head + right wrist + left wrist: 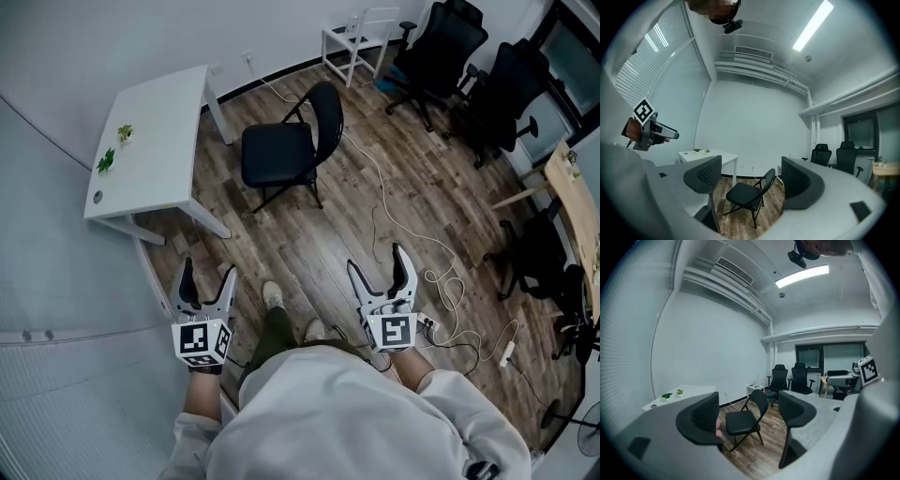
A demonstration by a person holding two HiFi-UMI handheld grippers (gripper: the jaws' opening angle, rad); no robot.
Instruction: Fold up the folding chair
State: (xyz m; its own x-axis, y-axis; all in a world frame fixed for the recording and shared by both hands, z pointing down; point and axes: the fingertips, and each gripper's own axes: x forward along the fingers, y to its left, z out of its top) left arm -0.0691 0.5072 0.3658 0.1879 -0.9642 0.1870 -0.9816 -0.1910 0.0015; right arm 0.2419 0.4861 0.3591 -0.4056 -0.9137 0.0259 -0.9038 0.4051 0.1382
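Note:
A black folding chair (289, 148) stands unfolded on the wood floor, seat toward the white table, well ahead of both grippers. It also appears between the jaws in the left gripper view as the chair (745, 420) and in the right gripper view as the chair (749, 192), far off in each. My left gripper (208, 277) is open with nothing between its jaws, held near the person's left knee. My right gripper (379, 264) is open and empty as well, to the right of the person's feet.
A white table (155, 141) with small green plants (114, 148) stands left of the chair. Black office chairs (469, 66) cluster at the far right. A white cable (398, 225) and power strip (508, 352) run across the floor. A white stool (358, 37) stands by the back wall.

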